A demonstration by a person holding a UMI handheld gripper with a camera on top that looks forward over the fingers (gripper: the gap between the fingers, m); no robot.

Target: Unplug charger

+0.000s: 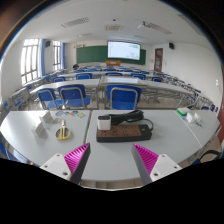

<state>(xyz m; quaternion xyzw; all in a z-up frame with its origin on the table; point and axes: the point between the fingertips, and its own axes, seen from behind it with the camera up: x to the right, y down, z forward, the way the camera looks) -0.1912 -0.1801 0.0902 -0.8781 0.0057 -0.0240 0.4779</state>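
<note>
A black power strip (124, 130) lies on the white table (40, 135) ahead of my fingers. A white charger (106, 121) is plugged into its left end. A dark cable (128, 118) loops on the table just behind the strip. My gripper (112, 158) is open and empty, its magenta pads (76, 157) spread wide apart, and it sits short of the strip with bare table between the fingers.
A white folded card (45, 124) and a small yellowish dish (64, 133) sit on the table to the left. Rows of blue chairs (122, 96) and desks stand beyond the table. A lit screen (124, 49) hangs on the far wall.
</note>
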